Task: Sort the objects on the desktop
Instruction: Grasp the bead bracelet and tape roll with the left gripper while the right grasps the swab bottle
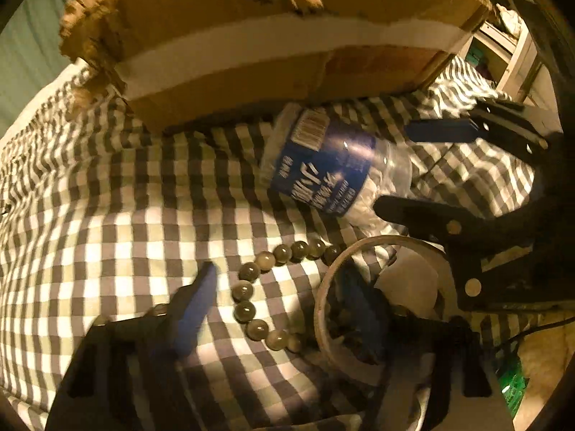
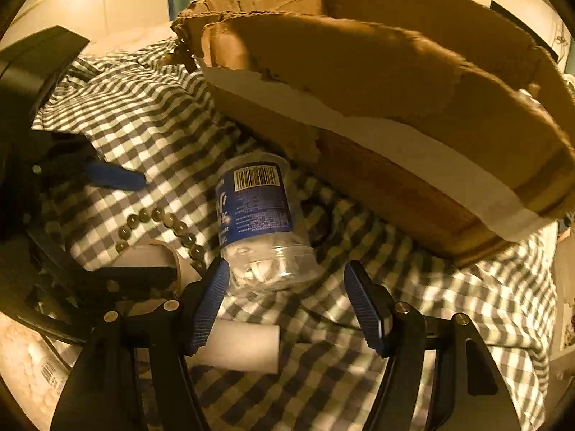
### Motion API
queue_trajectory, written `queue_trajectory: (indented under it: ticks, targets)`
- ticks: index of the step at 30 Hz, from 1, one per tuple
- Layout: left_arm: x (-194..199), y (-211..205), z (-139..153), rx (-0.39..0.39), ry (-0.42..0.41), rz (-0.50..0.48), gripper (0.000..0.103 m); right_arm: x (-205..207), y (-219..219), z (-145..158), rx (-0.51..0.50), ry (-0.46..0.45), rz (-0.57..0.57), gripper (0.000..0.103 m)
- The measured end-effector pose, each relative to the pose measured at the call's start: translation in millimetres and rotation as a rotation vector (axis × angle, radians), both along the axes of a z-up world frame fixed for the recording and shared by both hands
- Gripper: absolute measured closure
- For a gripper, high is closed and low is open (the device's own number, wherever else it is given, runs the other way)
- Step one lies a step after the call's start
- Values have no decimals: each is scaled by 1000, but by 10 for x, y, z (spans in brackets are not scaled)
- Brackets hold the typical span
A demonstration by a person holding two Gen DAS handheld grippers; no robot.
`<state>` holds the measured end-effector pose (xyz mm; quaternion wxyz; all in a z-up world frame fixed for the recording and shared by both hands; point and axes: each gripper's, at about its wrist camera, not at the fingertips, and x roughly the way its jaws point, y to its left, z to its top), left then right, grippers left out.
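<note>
A: What is laid out, largest first?

B: A checked cloth is spread; a cardboard box is set far, presumably for sorted items. A clear bottle is lain on its side near it.

A: And smaller?

B: A bead bracelet and tape roll are bracketed by the left gripper, unclenched, nothing pinched. The right gripper is spread near the bottle's end, released.

Cardboard box overhangs the bottle; checked cloth leftward lies bare
</note>
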<state>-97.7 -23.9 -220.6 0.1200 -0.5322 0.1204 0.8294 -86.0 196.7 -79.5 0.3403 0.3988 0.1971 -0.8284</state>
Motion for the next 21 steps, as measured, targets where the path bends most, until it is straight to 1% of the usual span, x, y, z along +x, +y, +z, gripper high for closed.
queue_trajectory:
  ticks: [3,4,5,6,8,13,14,17,20,21]
  targets:
    - [-10,67,-111,-1,-16,-23,48,-69,-31,-28,-23,-32,9,37]
    - [-9,86,-127,7,-23,-28,56,-92,-37,-43,-30,-44,11,37]
    - [-9,99,-142,19,-34,-35,68,-116,-44,-60,-36,-53,11,37]
    - [-8,114,-162,39,-50,-45,72,-139,-49,-76,-39,-61,8,37]
    - [-9,136,-191,34,-54,-42,77,-193,-58,-108,-51,-82,3,36]
    - [-5,96,-172,80,-61,-26,80,-252,-34,-112,-77,-106,-8,36]
    - [-1,95,-168,85,-62,-25,81,-246,-17,-95,-82,-105,-11,38]
    - [7,46,-130,92,-56,-27,81,-213,24,-54,-85,-97,-25,38]
    - [35,53,-80,100,-46,-28,82,-155,70,14,-82,-67,-41,38]
    - [27,9,-13,107,-41,-28,83,-127,85,47,-81,-57,-44,38]
